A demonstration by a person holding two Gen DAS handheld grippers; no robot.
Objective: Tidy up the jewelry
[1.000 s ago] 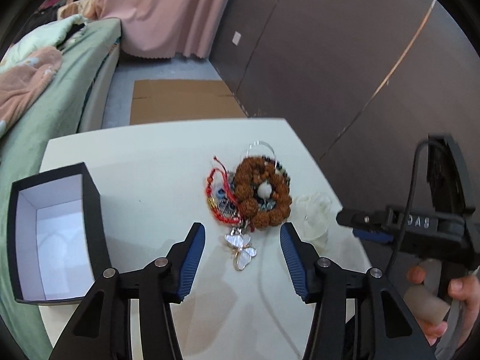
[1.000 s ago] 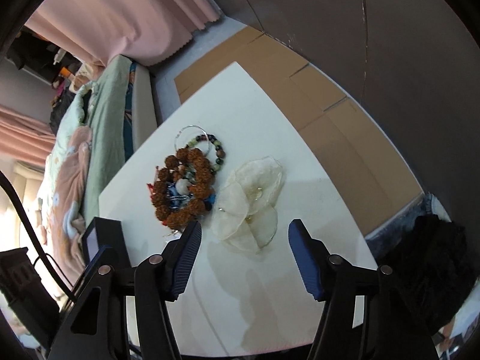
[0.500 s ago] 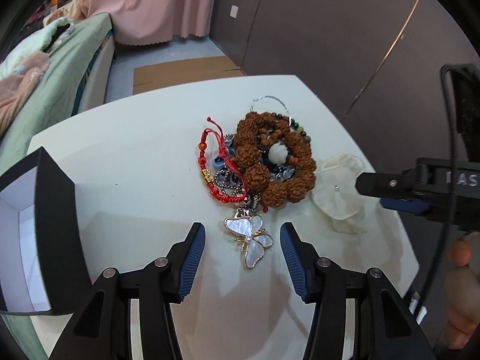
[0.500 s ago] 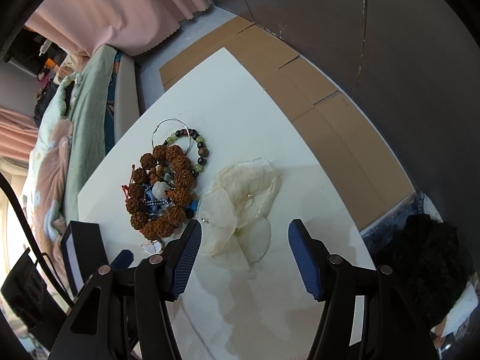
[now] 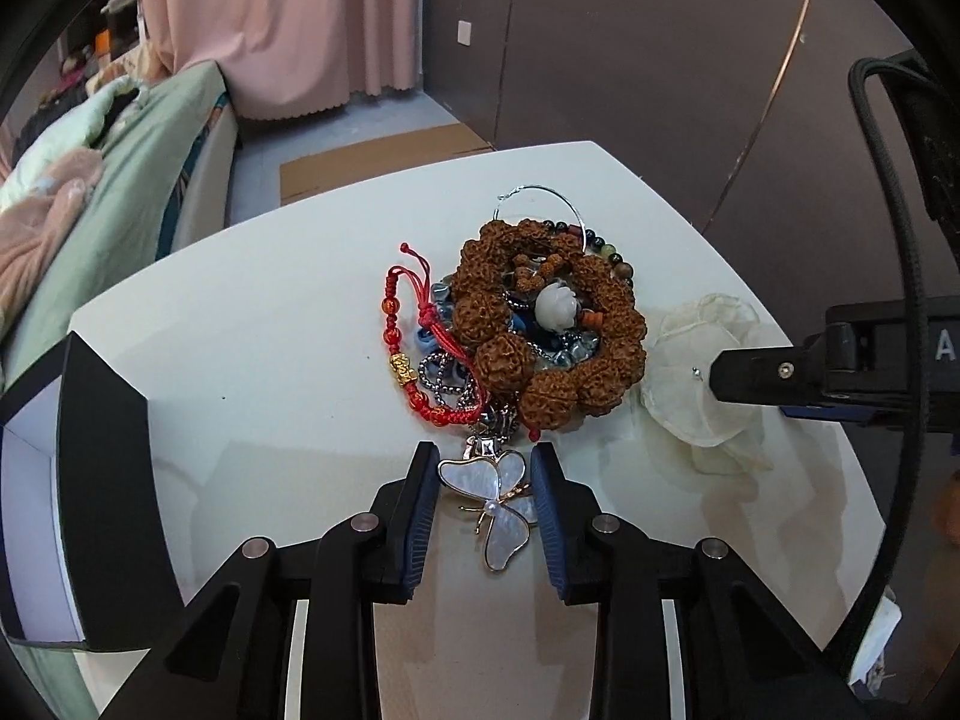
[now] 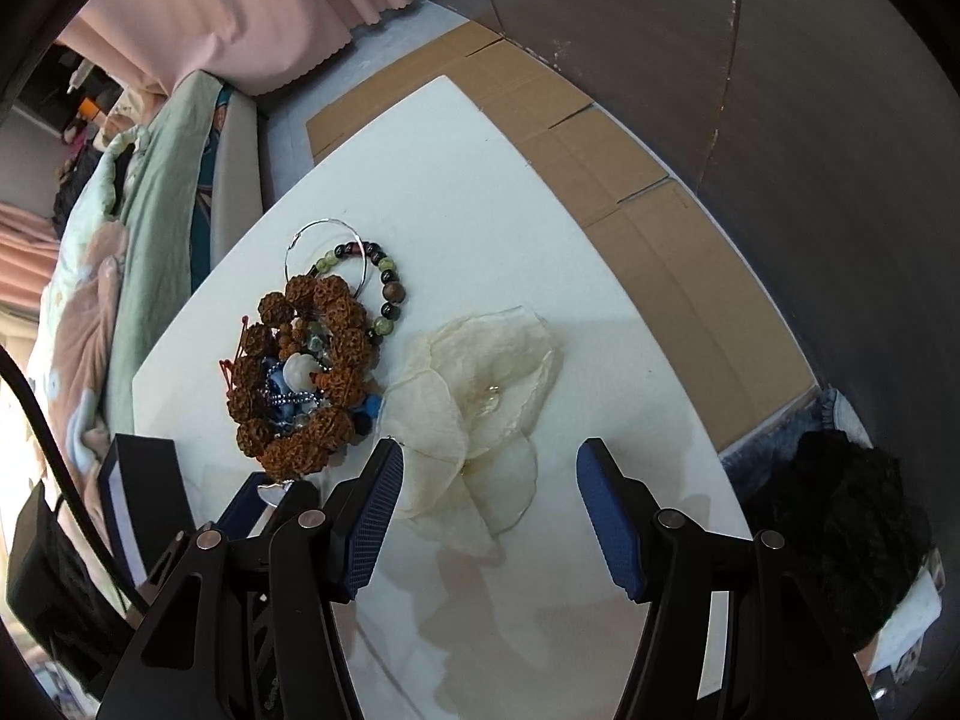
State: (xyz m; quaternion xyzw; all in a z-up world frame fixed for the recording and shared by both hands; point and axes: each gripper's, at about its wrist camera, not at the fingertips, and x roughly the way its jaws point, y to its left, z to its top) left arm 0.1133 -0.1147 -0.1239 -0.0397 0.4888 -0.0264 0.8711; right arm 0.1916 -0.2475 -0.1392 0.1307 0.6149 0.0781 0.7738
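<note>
Pearly butterfly pendant [image 5: 499, 504] sits pinched between the nearly closed jaws of the left gripper [image 5: 485, 504] at the near edge of the jewelry pile [image 5: 528, 330], likely bound for the box [image 5: 78, 468], while the right gripper [image 6: 489, 504] hovers wide open and empty over the sheer flower [image 6: 480, 396].

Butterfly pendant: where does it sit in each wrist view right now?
Left wrist: butterfly pendant low centre, between the left gripper pads, just below the jewelry pile.
Right wrist: only a sliver at lower left, mostly hidden behind the left gripper's finger.
Shared landmark: brown seed-bead bracelet.
</note>
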